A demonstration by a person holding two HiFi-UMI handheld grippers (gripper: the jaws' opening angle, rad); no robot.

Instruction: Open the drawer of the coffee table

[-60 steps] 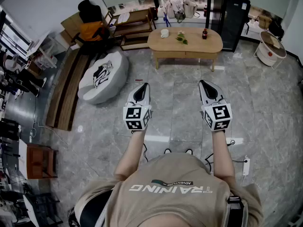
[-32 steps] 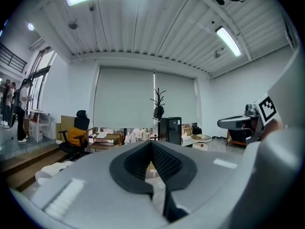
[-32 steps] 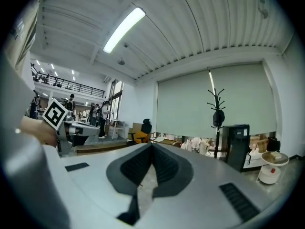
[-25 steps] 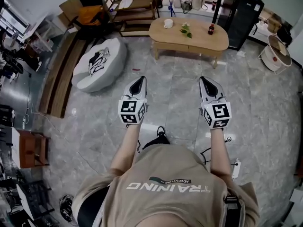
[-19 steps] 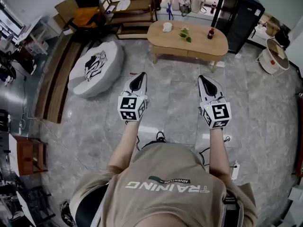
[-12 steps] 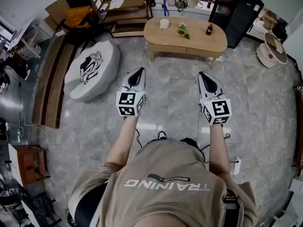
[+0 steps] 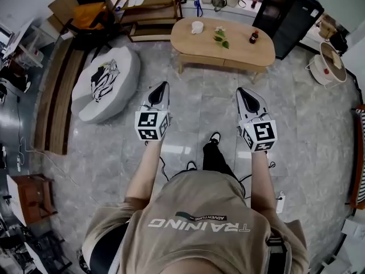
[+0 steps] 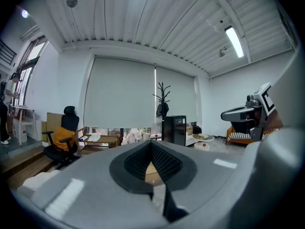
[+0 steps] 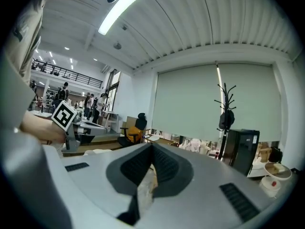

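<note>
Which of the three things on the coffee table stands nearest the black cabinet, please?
The dark bottle, at the coffee table's right end; the white cup and green sprig sit further left.

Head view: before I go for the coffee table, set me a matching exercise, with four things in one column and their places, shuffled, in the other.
Things:
1. white cup
2. dark bottle
3. white pouf
4. black cabinet

Places:
a. on the floor, left of the coffee table
b. on the table top, near its left end
c. beyond the table's right end
d. on the table top, towards its right end

Pairs: 1-b, 2-d, 3-a, 4-c
</note>
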